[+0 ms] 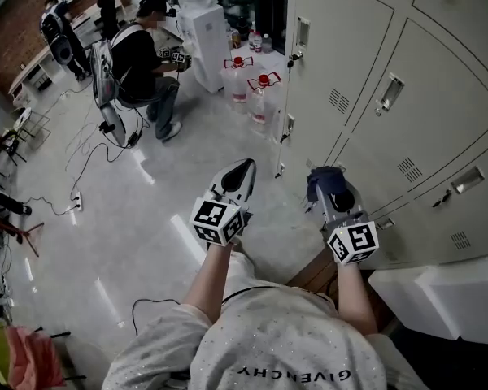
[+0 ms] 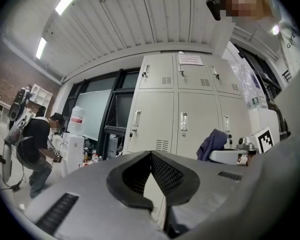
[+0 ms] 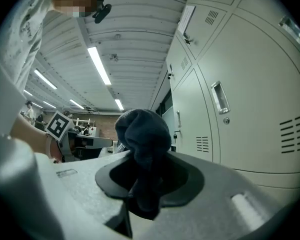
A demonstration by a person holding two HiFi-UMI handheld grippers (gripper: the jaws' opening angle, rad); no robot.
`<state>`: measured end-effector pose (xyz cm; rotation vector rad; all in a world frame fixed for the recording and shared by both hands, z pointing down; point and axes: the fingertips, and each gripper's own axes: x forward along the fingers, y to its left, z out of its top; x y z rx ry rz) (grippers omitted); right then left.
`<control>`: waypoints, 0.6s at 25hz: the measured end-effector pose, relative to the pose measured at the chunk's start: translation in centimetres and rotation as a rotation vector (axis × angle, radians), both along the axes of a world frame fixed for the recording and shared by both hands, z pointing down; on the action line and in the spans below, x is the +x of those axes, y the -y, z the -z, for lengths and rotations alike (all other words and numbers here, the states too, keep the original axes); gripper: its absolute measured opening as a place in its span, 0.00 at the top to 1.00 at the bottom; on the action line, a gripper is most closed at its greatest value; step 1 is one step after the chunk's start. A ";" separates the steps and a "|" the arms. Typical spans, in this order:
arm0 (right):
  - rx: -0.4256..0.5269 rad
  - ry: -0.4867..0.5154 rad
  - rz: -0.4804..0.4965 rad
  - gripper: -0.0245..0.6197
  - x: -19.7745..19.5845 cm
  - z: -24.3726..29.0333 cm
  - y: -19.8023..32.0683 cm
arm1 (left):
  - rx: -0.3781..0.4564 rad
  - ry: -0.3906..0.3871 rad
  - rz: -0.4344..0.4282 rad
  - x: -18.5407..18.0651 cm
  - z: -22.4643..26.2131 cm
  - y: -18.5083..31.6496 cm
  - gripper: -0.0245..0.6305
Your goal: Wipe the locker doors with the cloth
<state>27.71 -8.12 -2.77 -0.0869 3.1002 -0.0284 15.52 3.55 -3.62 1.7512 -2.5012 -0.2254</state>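
Cloth [image 3: 142, 134] is sitting bunched into a dark blue wad. The right tool [image 3: 146, 181] is pinching it by its lower end, so the rounded bulk is standing out past the jaw tips. It is hovering just beside the locker doors [image 1: 390, 120], level with the lower rows, and whether it is touching the metal is not showing clearly (the head view is hinting at a narrow gap). The left tool [image 1: 238, 175] is hanging closed and empty, further out from the doors. No streaks or damp patches are showing on the pale grey panels, so the wiping is looking barely begun, if at all, with nearly every door left to do.
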 end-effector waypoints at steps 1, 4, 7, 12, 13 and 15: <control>0.003 0.005 -0.019 0.79 -0.9 -0.5 0.4 | 0.005 0.002 -0.021 -1.0 -0.6 0.7 0.96; 0.004 0.025 -0.085 0.79 -4.3 -2.3 1.9 | 0.013 0.013 -0.087 -4.5 -3.0 2.7 0.96; -0.017 0.029 -0.138 0.79 -8.2 -4.8 2.2 | -0.010 0.006 -0.161 -8.1 -5.4 3.5 0.96; -0.061 0.025 -0.211 0.80 -14.9 -7.0 2.0 | -0.058 -0.028 -0.228 -15.1 -8.0 3.8 0.96; -0.068 0.020 -0.224 0.80 -15.9 -7.3 1.9 | -0.061 -0.032 -0.242 -16.2 -8.3 3.7 0.96; -0.076 0.015 -0.251 0.79 -17.6 -7.7 1.7 | -0.063 -0.038 -0.265 -18.3 -8.7 3.8 0.96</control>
